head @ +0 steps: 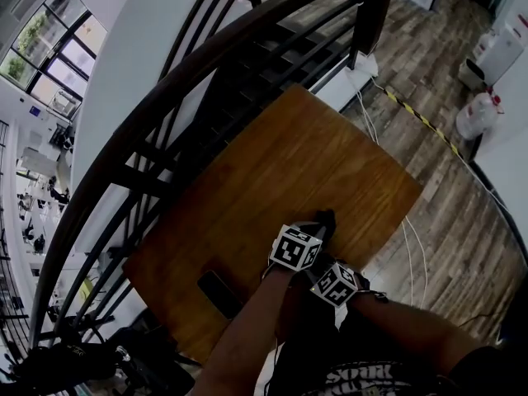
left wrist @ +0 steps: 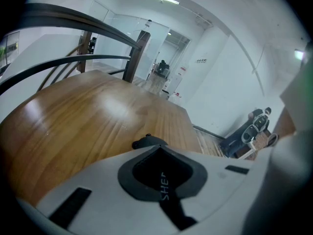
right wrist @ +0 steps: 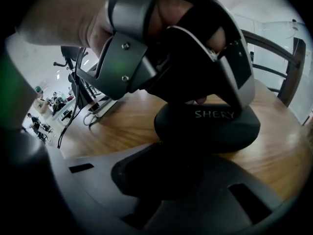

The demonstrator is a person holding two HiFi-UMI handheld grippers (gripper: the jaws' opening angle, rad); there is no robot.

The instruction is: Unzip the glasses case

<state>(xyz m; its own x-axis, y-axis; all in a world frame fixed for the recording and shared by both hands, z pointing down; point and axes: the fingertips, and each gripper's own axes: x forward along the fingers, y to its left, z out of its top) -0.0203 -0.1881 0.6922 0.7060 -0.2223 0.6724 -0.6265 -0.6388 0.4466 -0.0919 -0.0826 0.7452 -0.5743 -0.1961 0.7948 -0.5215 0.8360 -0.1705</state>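
Observation:
A black glasses case [head: 324, 219] lettered "SHERY" lies on the wooden table [head: 272, 163] near its front right edge. In the right gripper view the case [right wrist: 210, 124] sits just ahead of my right gripper [right wrist: 161, 177]. My left gripper [right wrist: 193, 89] comes down over it from above, one grey finger [right wrist: 237, 77] on each side, shut on it. In the left gripper view the case [left wrist: 146, 142] shows past the tip of the left gripper [left wrist: 164, 177]. In the head view the left gripper [head: 313, 229] and right gripper [head: 328, 264] are close together. The right jaws' gap is hidden in shadow.
A flat black object [head: 219, 294] lies near the table's front left edge. A dark curved railing [head: 165, 139] runs along the table's left side. White cables [head: 411, 246] trail on the wood floor to the right, with water jugs [head: 478, 114] beyond.

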